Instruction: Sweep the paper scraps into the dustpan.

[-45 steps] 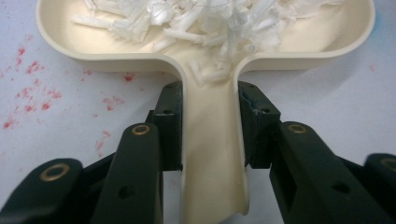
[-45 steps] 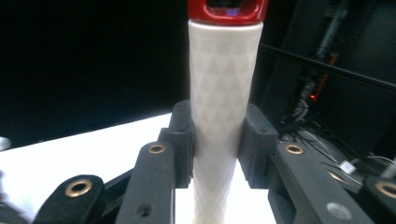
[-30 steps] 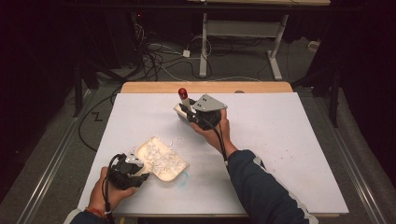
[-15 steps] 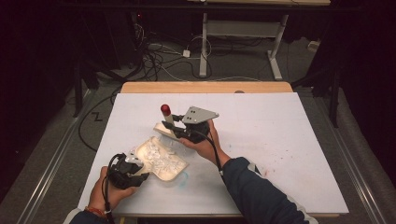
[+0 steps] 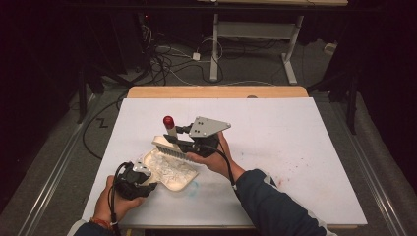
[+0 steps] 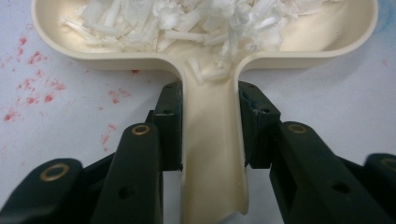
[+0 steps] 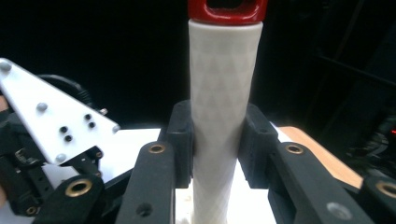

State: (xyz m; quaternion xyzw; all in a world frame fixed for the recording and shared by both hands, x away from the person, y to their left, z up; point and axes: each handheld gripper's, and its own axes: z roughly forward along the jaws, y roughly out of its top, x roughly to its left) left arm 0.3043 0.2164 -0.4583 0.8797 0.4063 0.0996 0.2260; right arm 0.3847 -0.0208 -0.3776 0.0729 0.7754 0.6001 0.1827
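Carried leftward across the tabletop [image 5: 305, 162] since a second ago, the right tongs [image 5: 173, 142] and the brush [image 5: 169, 142] they hold now hang over the far edge of the cream dustpan [image 5: 172, 172], bristles pointing down at the heap of white shreds [image 5: 169, 167] inside it. In the right gripper view the two black jaws press on either side of the brush's pale handle [image 7: 219, 107], which rises to a red cap [image 7: 228, 9]. The left tongs [image 6: 211, 126] have stayed put near the front left of the tabletop, clamped on the dustpan's handle [image 6: 212, 154]; the pan lies flat on the white surface, shreds piled toward its wide end. Faint red specks [image 6: 37, 88] mark the surface beside it.
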